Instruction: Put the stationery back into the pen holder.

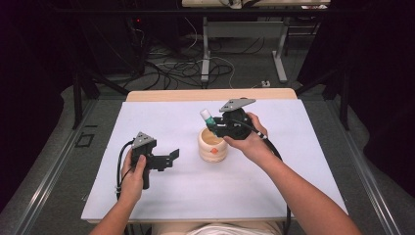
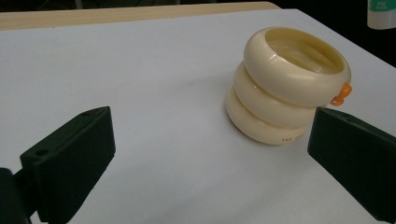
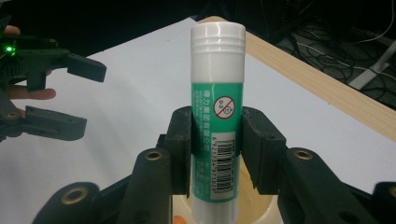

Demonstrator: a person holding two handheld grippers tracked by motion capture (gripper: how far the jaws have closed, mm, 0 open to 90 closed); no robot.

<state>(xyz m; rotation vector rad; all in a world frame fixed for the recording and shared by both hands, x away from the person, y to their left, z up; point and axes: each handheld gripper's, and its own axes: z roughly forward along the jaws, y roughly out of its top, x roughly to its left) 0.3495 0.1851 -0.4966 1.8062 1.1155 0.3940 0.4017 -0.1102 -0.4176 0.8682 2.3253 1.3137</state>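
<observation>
A cream ribbed cup (image 1: pixel 213 145) with a small orange tab stands mid-table on the white sheet (image 1: pixel 161 122); in the left gripper view the cup (image 2: pixel 285 84) sits right of centre. My right gripper (image 1: pixel 214 125) is shut on a green-and-white glue stick (image 1: pixel 207 117), holding it just above the cup's mouth. In the right gripper view the glue stick (image 3: pixel 217 116) stands between the gripper (image 3: pixel 217 154), its lower end over the cup's rim (image 3: pixel 261 212). My left gripper (image 1: pixel 171 156) stands open, left of the cup; in its own view the gripper (image 2: pixel 210 154) holds nothing.
The white sheet covers a wooden table whose far edge (image 1: pixel 210 94) shows bare. Beyond it lie a tangle of cables (image 1: pixel 186 68) and table legs on the floor. Free sheet lies left, right and in front of the cup.
</observation>
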